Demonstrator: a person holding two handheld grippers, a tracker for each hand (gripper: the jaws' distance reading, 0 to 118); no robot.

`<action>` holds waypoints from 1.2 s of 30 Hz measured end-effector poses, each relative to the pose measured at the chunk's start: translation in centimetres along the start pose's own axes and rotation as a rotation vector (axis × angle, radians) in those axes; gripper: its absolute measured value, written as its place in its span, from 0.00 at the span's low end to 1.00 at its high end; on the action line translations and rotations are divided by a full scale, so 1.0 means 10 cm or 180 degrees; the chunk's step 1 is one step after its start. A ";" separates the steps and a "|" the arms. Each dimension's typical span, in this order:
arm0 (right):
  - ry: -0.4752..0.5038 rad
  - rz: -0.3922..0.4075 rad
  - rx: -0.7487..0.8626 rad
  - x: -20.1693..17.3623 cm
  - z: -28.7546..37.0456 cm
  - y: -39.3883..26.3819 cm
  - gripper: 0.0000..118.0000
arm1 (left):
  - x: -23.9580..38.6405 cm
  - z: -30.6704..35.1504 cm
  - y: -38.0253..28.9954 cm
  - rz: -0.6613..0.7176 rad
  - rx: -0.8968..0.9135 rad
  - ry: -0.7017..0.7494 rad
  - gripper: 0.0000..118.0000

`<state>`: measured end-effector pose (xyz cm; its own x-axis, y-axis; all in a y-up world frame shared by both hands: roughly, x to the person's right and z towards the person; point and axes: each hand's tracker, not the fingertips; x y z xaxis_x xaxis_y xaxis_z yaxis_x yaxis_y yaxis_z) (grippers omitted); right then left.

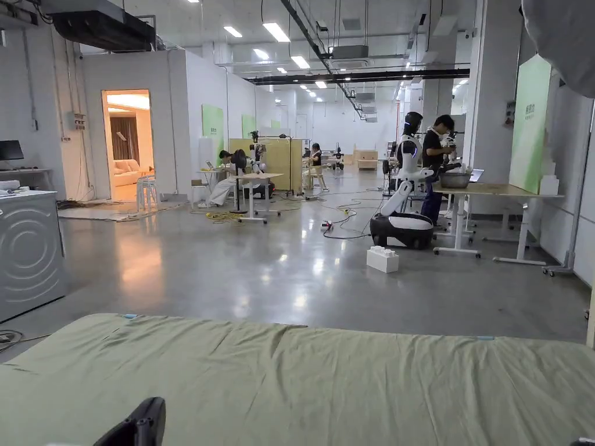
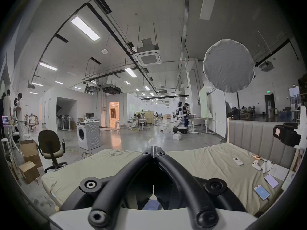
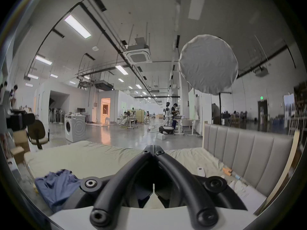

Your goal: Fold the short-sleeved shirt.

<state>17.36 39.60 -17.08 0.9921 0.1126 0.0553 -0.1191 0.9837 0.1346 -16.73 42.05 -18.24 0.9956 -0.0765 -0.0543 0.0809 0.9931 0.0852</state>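
Folding has not begun: the blue shirt lies crumpled on the near part of the bed, left of the right tool, while both it and the left tool have jaws closed together, empty.

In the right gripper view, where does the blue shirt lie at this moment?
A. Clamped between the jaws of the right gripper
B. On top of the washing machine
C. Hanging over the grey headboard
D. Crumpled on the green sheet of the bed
D: the blue shirt lies bunched on the bed, off to the side of the right gripper, whose jaws meet at the tips with nothing between them.
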 end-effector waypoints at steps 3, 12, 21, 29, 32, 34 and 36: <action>0.0192 0.0732 -0.0062 -0.04 -0.06 0.06 0.00 | 0.07 -0.02 -0.06 -0.0558 -0.0010 -0.0311 0.00; 0.1315 0.4787 -0.0343 -0.54 0.05 -1.13 0.00 | 0.33 -0.07 -1.92 -0.5599 -0.0252 -0.1296 0.00; 0.1957 0.5045 -0.0362 -0.64 0.27 -1.74 0.00 | 0.48 0.15 -1.85 -0.4195 -0.0537 -0.1421 0.00; 0.0183 0.0256 -0.0414 -0.08 -0.07 -0.69 0.00 | -0.44 -0.26 -0.76 0.1655 -0.0656 -0.1075 0.00; 0.0304 -0.0322 -0.0337 0.00 0.07 -0.70 0.00 | -0.39 -0.10 -0.81 0.1720 -0.0541 -0.0878 0.00; 0.0265 -0.0233 -0.0585 -0.01 0.06 -0.72 0.00 | -0.29 -0.08 -0.78 0.1015 -0.0583 -0.0868 0.00; 0.0266 -0.0232 -0.0597 -0.04 0.06 -0.72 0.00 | -0.18 -0.06 -0.75 0.0868 -0.0632 -0.0943 0.00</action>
<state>17.78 32.41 -17.51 0.9986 0.0437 -0.0312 -0.0453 0.9976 -0.0515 -19.13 34.84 -19.35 0.9522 0.1970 0.2333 -0.1683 0.9761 -0.1374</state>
